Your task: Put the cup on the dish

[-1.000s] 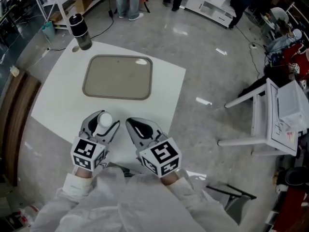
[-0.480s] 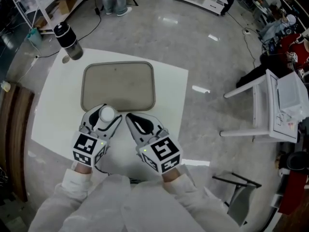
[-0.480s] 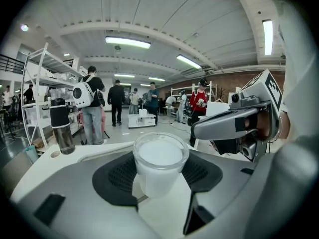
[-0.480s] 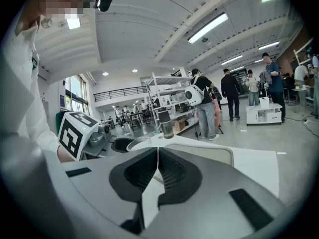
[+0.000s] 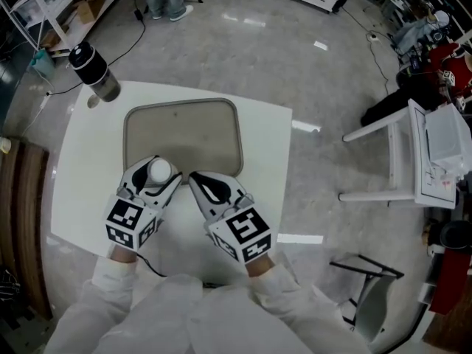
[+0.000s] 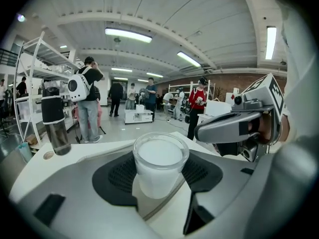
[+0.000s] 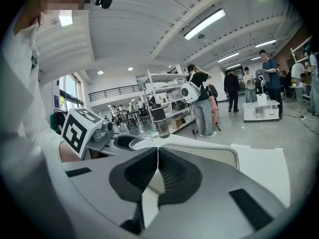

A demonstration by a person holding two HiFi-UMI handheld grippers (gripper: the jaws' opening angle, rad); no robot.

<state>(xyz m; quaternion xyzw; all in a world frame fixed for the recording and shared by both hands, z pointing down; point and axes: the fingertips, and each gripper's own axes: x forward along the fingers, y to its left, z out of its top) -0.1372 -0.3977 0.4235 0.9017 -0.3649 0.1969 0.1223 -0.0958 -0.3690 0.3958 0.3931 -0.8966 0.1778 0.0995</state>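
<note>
jaws of the left gripper [image 5: 161, 174] pinch the cup [image 6: 160, 164] at the near rim of the dish [image 5: 184, 127]

the left jaws stand wide, yet their dark pads press on both sides of the small white cup, which is upright between them. the jaws of the right gripper [image 7: 158, 176] are pressed together on nothing, and it hangs just beside the left one over the tabletop [image 5: 269, 161].

the step in hand looks like the carry to the dish. in the head view the cup is about over the dish's near rim, so it likely needs to go further forward, toward the bare middle, before it comes down. it should be kept level and lowered until the base rests flat inside the rim, not on it. only then should the jaws spread, and the gripper should back straight out so that no pad drags the light cup over. the right gripper has no part here and is best kept clear.

the head view gives the plan: the cup against the dish, and the dark bottle [image 5: 92, 72] well apart at the far left corner. it hides the grip itself. the left gripper view shows the pads on the cup's wall, but not plainly whether the base touches anything. only the right gripper view shows its own jaws meeting.
</note>
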